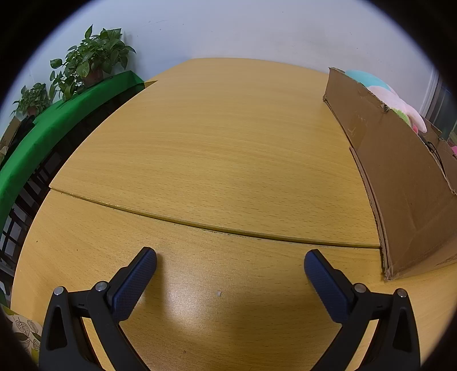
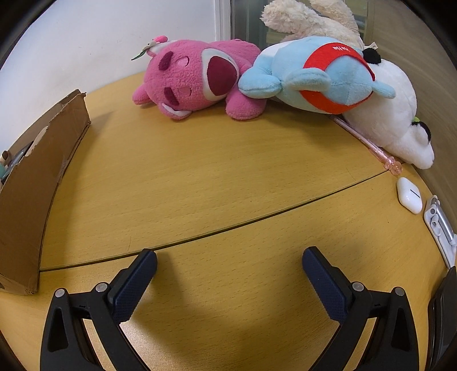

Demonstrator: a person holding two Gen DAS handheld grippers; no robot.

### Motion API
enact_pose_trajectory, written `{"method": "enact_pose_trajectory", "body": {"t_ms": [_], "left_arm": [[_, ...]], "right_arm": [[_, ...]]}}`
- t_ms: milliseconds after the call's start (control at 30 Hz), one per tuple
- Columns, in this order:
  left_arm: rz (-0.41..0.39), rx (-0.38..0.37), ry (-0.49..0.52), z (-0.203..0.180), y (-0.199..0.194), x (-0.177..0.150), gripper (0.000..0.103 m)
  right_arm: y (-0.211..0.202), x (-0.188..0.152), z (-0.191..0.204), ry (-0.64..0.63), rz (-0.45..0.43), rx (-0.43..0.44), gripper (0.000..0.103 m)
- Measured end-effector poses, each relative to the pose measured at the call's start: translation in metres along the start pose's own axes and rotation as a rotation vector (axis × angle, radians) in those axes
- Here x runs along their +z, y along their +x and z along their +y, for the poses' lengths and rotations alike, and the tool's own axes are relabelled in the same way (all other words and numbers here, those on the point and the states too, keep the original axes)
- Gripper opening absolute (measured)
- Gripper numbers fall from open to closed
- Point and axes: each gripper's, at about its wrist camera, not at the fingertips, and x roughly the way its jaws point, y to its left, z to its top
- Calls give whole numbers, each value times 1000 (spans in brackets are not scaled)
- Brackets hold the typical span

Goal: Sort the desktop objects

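In the right wrist view a pink plush bear [image 2: 197, 80] lies at the far side of the wooden desk [image 2: 214, 177], next to a blue plush with a red band [image 2: 320, 80], a white plush [image 2: 391, 114] and a cream plush [image 2: 308, 20]. A pink pen [image 2: 368, 142] and a white earbud case [image 2: 410, 194] lie at the right. My right gripper [image 2: 228, 264] is open and empty over bare desk. A cardboard box [image 2: 34, 182] stands at the left. In the left wrist view my left gripper [image 1: 230, 265] is open and empty; the same box [image 1: 400, 177] stands at the right with plush toys [image 1: 397, 105] in it.
A white and metal tool [image 2: 440, 228] lies at the desk's right edge, with a dark object [image 2: 445, 314] below it. In the left wrist view a green cloth [image 1: 42, 137] and potted plants [image 1: 91, 60] stand beyond the desk's left edge. A seam [image 1: 214, 228] crosses the desk.
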Motion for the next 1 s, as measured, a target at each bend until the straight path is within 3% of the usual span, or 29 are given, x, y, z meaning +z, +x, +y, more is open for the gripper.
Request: {"method": "enact_pose_trajectory", "body": {"t_ms": [1000], "left_arm": [[4,2,-4,1,4,6,103]], "right_arm": [[-1,-1,-2,-2,0,3,103]]}}
